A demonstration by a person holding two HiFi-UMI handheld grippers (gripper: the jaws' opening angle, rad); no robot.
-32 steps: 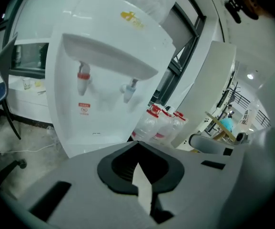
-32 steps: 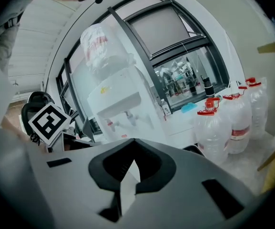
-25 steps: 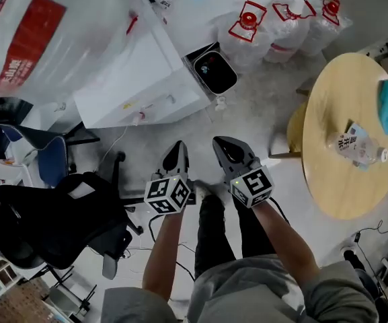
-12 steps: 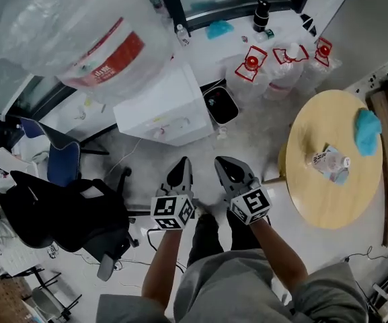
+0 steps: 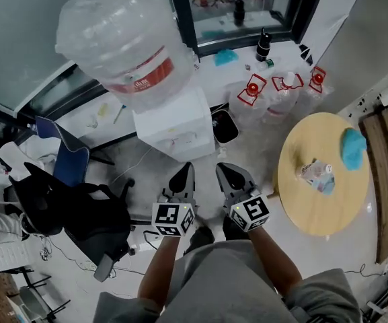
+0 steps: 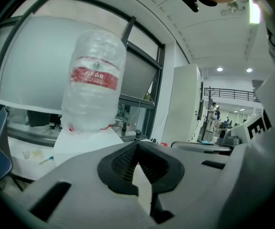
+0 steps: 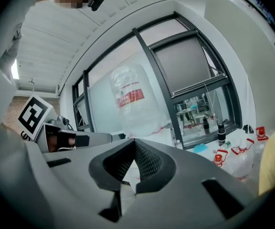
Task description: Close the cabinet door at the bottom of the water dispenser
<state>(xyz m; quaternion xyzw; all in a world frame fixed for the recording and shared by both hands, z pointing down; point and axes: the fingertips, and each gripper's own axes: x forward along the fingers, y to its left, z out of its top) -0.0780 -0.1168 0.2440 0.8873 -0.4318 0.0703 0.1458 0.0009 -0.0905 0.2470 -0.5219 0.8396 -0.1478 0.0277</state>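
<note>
The white water dispenser [image 5: 175, 125] stands straight ahead, seen from above, with a big clear bottle [image 5: 122, 40] bearing a red label on top. Its bottom cabinet door is hidden from this angle. My left gripper [image 5: 187, 167] and right gripper [image 5: 220, 169] hang side by side in front of the dispenser, apart from it, both shut and holding nothing. In the left gripper view the bottle [image 6: 95, 88] rises beyond the shut left gripper [image 6: 137, 145]. The right gripper view shows the bottle [image 7: 134, 104] above the shut right gripper [image 7: 134, 141].
A round wooden table [image 5: 328, 207] at the right carries a blue cloth [image 5: 353, 149] and a small packet [image 5: 315, 172]. Spare bottles with red caps [image 5: 281, 89] and a black bin [image 5: 224, 126] stand beside the dispenser. A black office chair [image 5: 79, 214] is at the left.
The head view has pulled back and up, so the dispenser and bottle sit nearer the middle. Both grippers stay shut, side by side.
</note>
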